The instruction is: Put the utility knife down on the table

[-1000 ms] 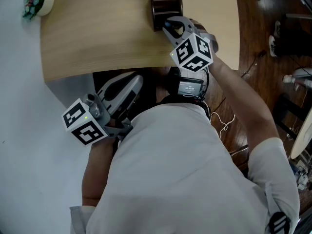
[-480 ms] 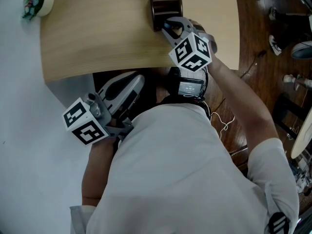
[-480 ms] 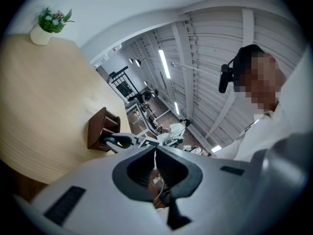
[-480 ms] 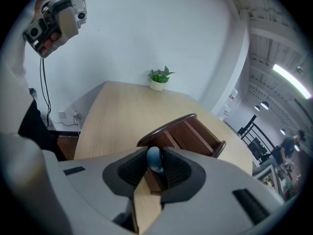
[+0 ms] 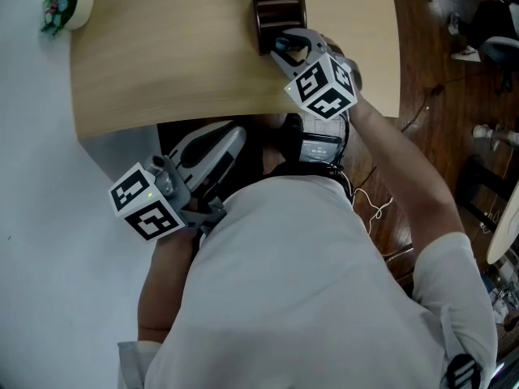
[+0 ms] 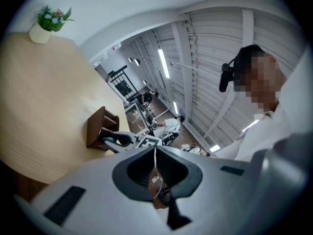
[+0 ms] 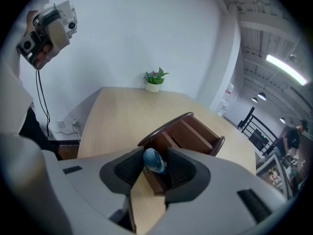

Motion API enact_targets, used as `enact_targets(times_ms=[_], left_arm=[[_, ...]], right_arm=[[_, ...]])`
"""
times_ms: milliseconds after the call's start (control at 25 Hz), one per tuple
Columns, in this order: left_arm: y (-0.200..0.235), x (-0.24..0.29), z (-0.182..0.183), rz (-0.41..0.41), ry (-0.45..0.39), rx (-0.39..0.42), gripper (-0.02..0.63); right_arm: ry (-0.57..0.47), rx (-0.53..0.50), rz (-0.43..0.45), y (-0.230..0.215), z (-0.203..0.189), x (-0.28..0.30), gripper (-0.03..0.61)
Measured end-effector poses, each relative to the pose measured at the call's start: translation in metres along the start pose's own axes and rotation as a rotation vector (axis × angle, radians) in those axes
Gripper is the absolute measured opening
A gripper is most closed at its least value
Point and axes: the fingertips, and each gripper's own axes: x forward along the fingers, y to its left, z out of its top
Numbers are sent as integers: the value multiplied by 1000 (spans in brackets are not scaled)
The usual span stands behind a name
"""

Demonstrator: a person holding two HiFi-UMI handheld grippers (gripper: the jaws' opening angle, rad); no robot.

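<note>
The utility knife [image 7: 153, 161] shows only as a rounded blue end at the near corner of a dark brown wooden organizer [image 7: 190, 131]. My right gripper [image 7: 155, 168] points down at it, and its jaws are opening with the blue end between them; a gap shows on the right side. In the head view the right gripper [image 5: 285, 45] sits at the organizer [image 5: 278, 6] on the tan table [image 5: 162, 55], and the knife is hidden there. My left gripper [image 5: 231, 136] hangs below the table's near edge with its jaws together and nothing in them.
A small potted plant [image 5: 63, 6] stands at the table's far left corner. The organizer [image 6: 98, 126] has several open compartments. A wooden floor with cables and chair legs lies to the right of the table. My own torso fills the lower head view.
The right gripper's marker cube has rolled a little at the organizer. The left gripper has not moved.
</note>
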Motion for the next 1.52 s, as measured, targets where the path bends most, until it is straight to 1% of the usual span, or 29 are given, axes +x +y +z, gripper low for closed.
enact_targets(times_ms=[120,240,480,680,800,880,960,1040,1120,1240,1400,1440,1480,1520], left_arm=[[-1,0,1,-8,1,2,3],[-2,1,0,-16,6,3,3],[-2,1,1,-35,13,4,3],[-5,5,1,-64,27,12,3],[-6,6,2,-79,35,16,3],[-6,6,1,-86,42,17,3],[-5,8,1,-95,52,18,3],[-5,9,2,-105,61,21,3],[-5,10,2,-113,69,23,3],[-5,9,1,-124,84,27,3],[-5,8,-1,-139,105,34,3],[-6,8,-1,-142,109,35,3],[-6,9,-1,-145,113,36,3],[-7,9,-2,-149,117,36,3]], right_arm=[[-8,-1,-4,-1,3,-2,123],[-21,9,0,0,7,-7,162],[-90,99,-13,-2,23,-31,207],[-102,115,-32,-3,28,-49,213],[-123,155,-80,-7,33,-69,213],[-131,203,-129,-12,34,-85,212],[-152,285,-173,-17,33,-102,212],[-177,363,-204,-20,33,-120,212],[-194,420,-226,-19,32,-137,212],[-211,496,-234,-10,29,-159,212],[-220,611,-210,11,21,-180,209],[-221,637,-203,15,19,-184,190],[-222,667,-198,19,17,-187,147],[-225,702,-194,23,16,-191,117]])
